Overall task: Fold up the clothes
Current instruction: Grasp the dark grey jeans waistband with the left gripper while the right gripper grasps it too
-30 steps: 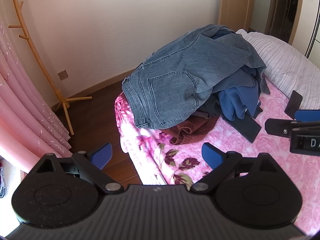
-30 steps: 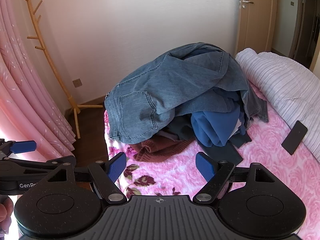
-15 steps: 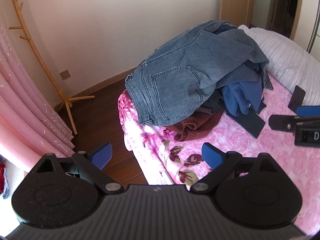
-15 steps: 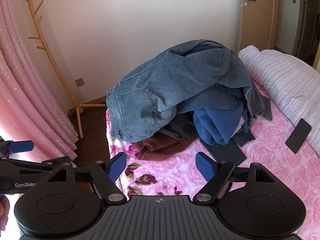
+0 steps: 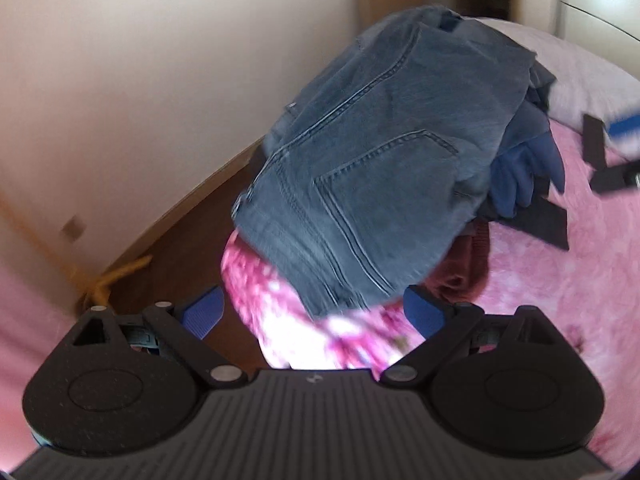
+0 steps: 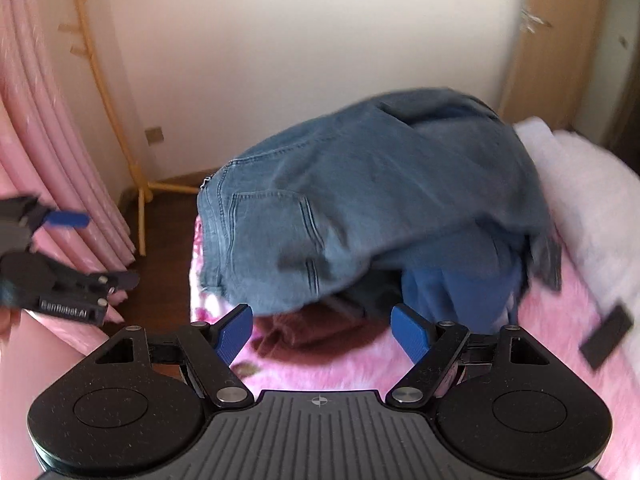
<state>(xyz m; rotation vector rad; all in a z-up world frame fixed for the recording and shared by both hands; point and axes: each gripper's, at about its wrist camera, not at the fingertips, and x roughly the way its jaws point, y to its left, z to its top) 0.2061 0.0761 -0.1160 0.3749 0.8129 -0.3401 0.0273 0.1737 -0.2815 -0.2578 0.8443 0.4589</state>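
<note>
A heap of clothes lies on the pink flowered bedspread (image 5: pixel 540 280) (image 6: pixel 560 320). Blue jeans (image 5: pixel 372 168) (image 6: pixel 360 208) drape over the top, waistband and back pocket toward me. Under them show a blue garment (image 5: pixel 524 172) (image 6: pixel 452 292), a dark red knit (image 5: pixel 460 268) (image 6: pixel 320 332) and a dark grey piece (image 5: pixel 548 220). My left gripper (image 5: pixel 312 314) is open, just short of the jeans' waistband at the bed's corner. My right gripper (image 6: pixel 322 332) is open, close in front of the red knit. Each gripper shows at the edge of the other's view. Both views are blurred.
A black phone (image 6: pixel 606 338) (image 5: pixel 592 140) lies on the bedspread to the right, beside a pale striped duvet (image 6: pixel 580 184). Left of the bed are dark wood floor (image 5: pixel 192 232), a wooden coat stand (image 6: pixel 108 92) and pink curtains (image 6: pixel 48 140). A door (image 6: pixel 560 40) stands behind.
Both grippers have moved in toward the heap, which now looks larger and nearer. The left view has tilted. Both stay open.
</note>
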